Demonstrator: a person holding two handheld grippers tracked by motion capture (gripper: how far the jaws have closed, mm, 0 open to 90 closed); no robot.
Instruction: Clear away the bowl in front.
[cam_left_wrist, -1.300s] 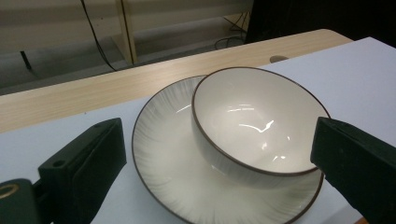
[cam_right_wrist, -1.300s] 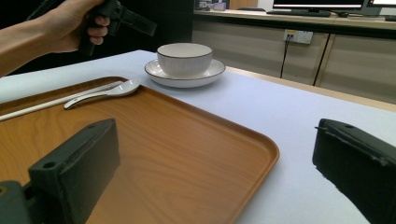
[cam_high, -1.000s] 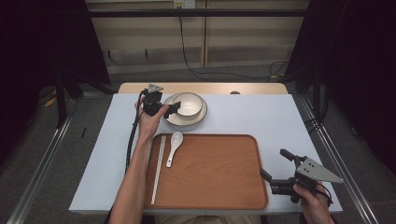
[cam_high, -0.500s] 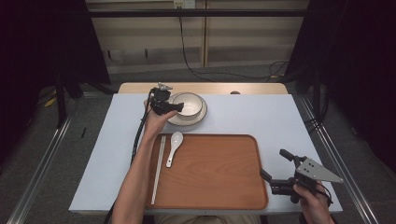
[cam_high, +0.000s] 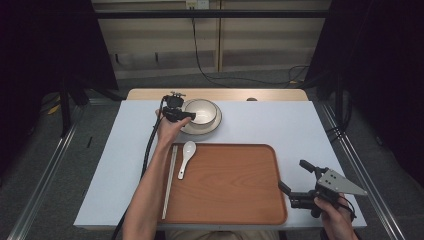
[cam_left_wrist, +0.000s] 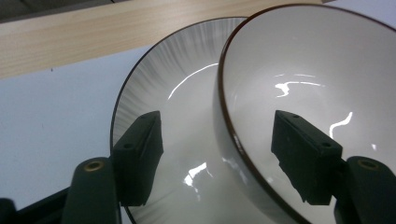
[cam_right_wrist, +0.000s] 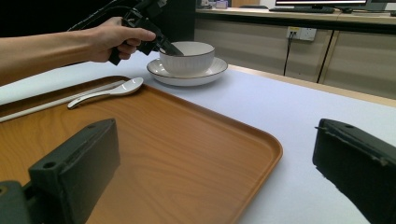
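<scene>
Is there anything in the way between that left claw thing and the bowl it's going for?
Nothing visible. The left gripper already straddles the bowl's near rim, one finger outside over the plate, the other inside the bowl. Its fingers have just been closing, with a gap left on both sides of the rim.

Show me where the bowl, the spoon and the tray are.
bowl (cam_high: 202, 110), high view, on its white inside.
spoon (cam_high: 189, 148), high view, on its scoop end.
tray (cam_high: 235, 182), high view, on its bare wooden floor.
</scene>
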